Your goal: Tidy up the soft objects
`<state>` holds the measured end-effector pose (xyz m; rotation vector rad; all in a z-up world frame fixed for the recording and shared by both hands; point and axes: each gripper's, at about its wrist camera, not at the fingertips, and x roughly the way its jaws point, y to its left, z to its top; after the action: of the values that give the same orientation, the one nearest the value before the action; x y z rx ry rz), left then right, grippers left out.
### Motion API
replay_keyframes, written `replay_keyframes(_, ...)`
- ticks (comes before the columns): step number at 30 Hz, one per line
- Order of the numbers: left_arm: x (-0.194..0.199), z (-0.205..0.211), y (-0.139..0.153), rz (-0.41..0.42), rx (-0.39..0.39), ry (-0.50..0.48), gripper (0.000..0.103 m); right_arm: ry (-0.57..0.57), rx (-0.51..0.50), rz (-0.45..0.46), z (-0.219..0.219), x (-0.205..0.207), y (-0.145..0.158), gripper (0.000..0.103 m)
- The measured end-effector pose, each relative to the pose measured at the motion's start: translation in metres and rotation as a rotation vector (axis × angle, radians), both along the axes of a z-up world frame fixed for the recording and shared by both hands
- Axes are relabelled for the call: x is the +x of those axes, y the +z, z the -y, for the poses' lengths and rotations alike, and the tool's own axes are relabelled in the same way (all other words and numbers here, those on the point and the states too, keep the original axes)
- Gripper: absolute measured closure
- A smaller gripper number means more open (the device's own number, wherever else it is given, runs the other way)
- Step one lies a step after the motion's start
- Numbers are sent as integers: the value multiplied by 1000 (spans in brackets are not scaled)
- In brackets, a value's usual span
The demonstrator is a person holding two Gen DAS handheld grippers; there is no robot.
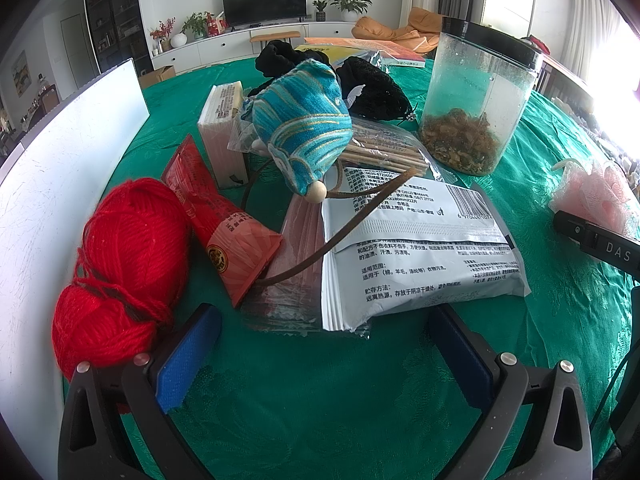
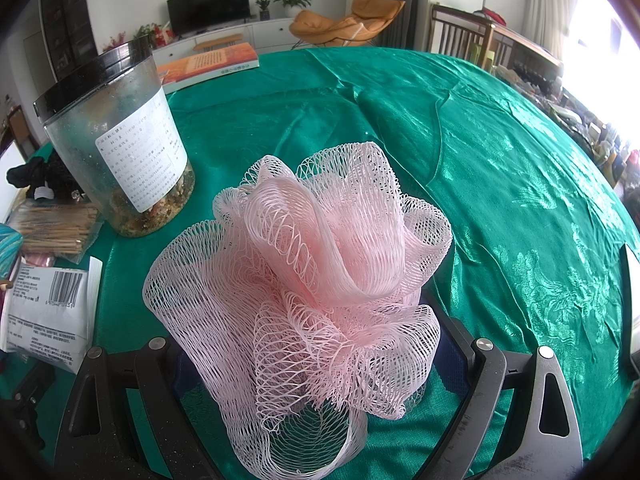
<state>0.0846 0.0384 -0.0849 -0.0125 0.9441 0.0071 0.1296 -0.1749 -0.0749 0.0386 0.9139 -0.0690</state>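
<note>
A pink mesh bath pouf [image 2: 316, 276] sits between the fingers of my right gripper [image 2: 320, 360], whose jaws stand wide and look open around it; it also shows at the right edge of the left wrist view [image 1: 596, 192]. My left gripper [image 1: 324, 344] is open and empty over the green cloth, facing a pile. A red yarn ball [image 1: 124, 268] lies left of it. A teal embroidered pouch [image 1: 304, 128] sits on top of the pile. Black fabric [image 1: 360, 80] lies behind it.
A white board [image 1: 60, 184] stands at the left. The pile holds a grey packet [image 1: 420, 248], a red packet [image 1: 224, 220], a tissue pack [image 1: 224, 132] and bagged sticks [image 1: 388, 148]. A clear jar [image 1: 476, 100] with a black lid stands right. Books [image 2: 208, 64] lie far back.
</note>
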Motion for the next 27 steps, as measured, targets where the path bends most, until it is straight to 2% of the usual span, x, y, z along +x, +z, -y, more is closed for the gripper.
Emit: replay_keyframes(27,0,0,0,1,0,0,0,0,1,1,0,0,0,9)
